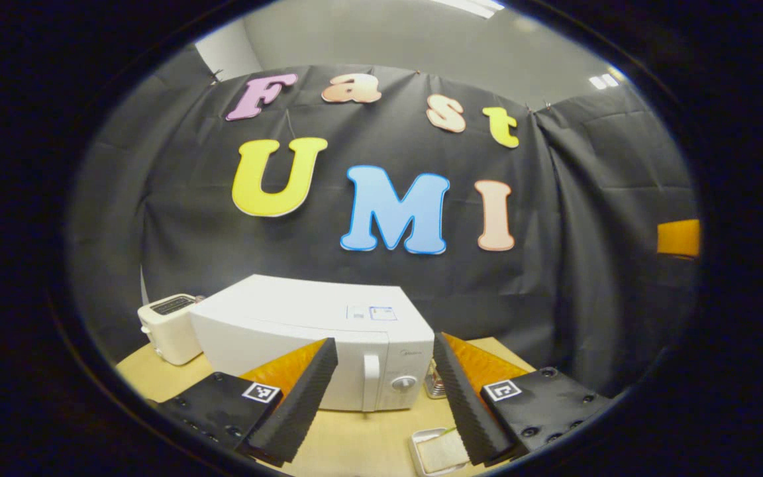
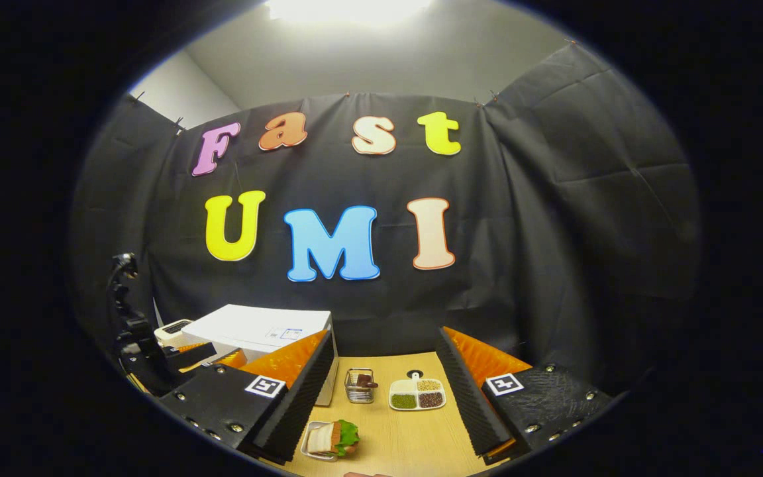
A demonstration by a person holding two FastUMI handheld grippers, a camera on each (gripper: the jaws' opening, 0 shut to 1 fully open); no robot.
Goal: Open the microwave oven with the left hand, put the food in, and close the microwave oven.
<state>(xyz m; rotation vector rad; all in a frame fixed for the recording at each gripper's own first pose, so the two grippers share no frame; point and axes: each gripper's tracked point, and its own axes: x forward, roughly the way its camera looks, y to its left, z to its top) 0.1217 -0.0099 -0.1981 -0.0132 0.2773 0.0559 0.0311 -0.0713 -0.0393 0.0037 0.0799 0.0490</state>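
Observation:
A white microwave oven (image 1: 302, 331) stands on the wooden table with its door shut and a vertical handle (image 1: 371, 372) beside a round dial. My left gripper (image 1: 385, 397) is open, hovering in front of the microwave, apart from the handle. A sandwich with lettuce sits in a small white tray (image 2: 332, 438) on the table; its tray (image 1: 438, 452) lies near the left gripper's right finger. My right gripper (image 2: 385, 404) is open above the table, with the sandwich tray just by its left finger. The microwave (image 2: 259, 330) stands at the left.
A white toaster (image 1: 168, 326) stands left of the microwave. A small metal basket (image 2: 359, 385) and a divided white dish of grains (image 2: 417, 394) sit on the table behind the sandwich. The left gripper (image 2: 176, 354) and its dark mount show at far left.

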